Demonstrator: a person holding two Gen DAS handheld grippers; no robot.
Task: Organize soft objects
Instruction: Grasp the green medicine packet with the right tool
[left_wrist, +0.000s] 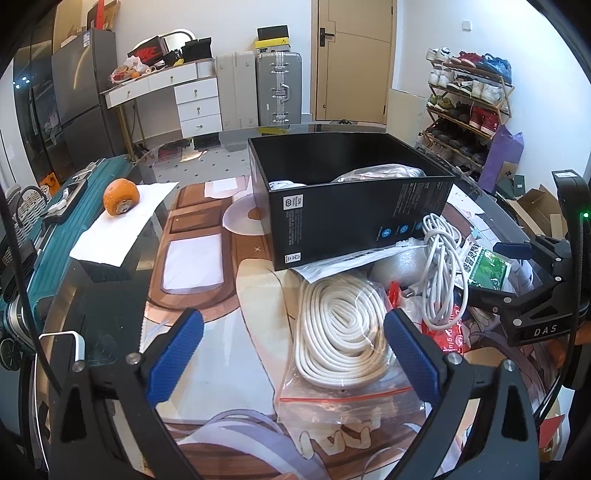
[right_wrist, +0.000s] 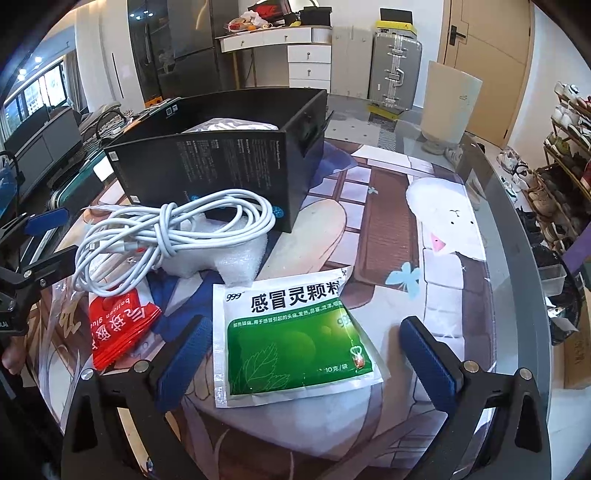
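A coiled white rope in a clear zip bag (left_wrist: 336, 332) lies on the table between the wide-apart fingers of my left gripper (left_wrist: 293, 354), which is open and holds nothing. Behind the rope stands an open black box (left_wrist: 351, 195) with pale bagged items (left_wrist: 380, 173) inside. In the right wrist view a green and white medicine sachet (right_wrist: 295, 343) lies flat between the fingers of my open right gripper (right_wrist: 308, 354). A knotted white cable (right_wrist: 166, 236) rests on foam wrap (right_wrist: 221, 254), beside a red packet (right_wrist: 118, 325). The black box (right_wrist: 221, 162) is beyond them.
An orange (left_wrist: 121, 196) sits on white paper (left_wrist: 122, 221) at the table's left, beside a teal suitcase (left_wrist: 55, 221). The glass table's curved edge (right_wrist: 517, 229) runs at the right, with a shoe rack (right_wrist: 565, 155) past it. My left gripper (right_wrist: 48, 240) shows at the far left.
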